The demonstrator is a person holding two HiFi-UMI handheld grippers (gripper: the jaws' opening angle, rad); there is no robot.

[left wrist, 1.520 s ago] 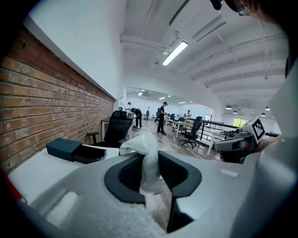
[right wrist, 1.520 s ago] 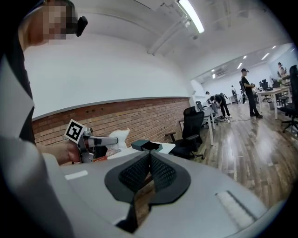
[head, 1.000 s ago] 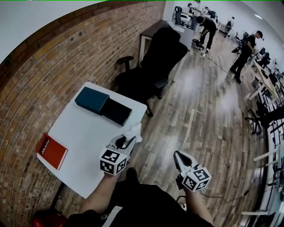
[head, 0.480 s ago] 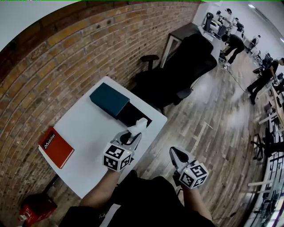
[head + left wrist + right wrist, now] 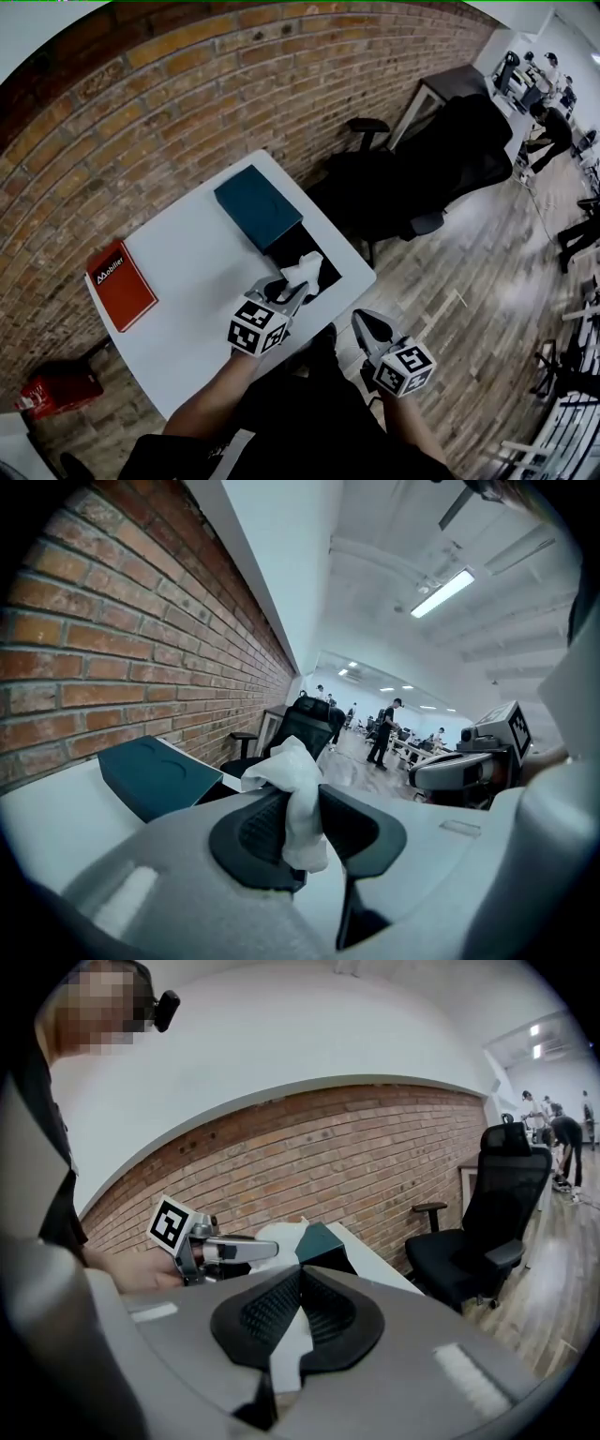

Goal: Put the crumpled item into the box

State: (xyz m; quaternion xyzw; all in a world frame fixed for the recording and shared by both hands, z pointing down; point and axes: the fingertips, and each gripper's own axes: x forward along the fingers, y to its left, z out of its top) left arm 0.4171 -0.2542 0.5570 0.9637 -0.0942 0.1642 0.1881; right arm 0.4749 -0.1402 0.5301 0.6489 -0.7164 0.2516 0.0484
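Over the surface's (image 5: 187, 272) near edge, the left claw (image 5: 296, 285) pinches the crumpled tissue (image 5: 306, 269) above the open black box (image 5: 289, 243) beside a teal case (image 5: 258, 206); the right claw (image 5: 361, 320), pressed together and empty, hangs beyond the edge

A flat red rectangular book (image 5: 122, 285) lies at the left edge of the white table (image 5: 187, 267). Beyond, far right, a black office chair (image 5: 450, 155) stands by the red-brick wall (image 5: 187, 103).
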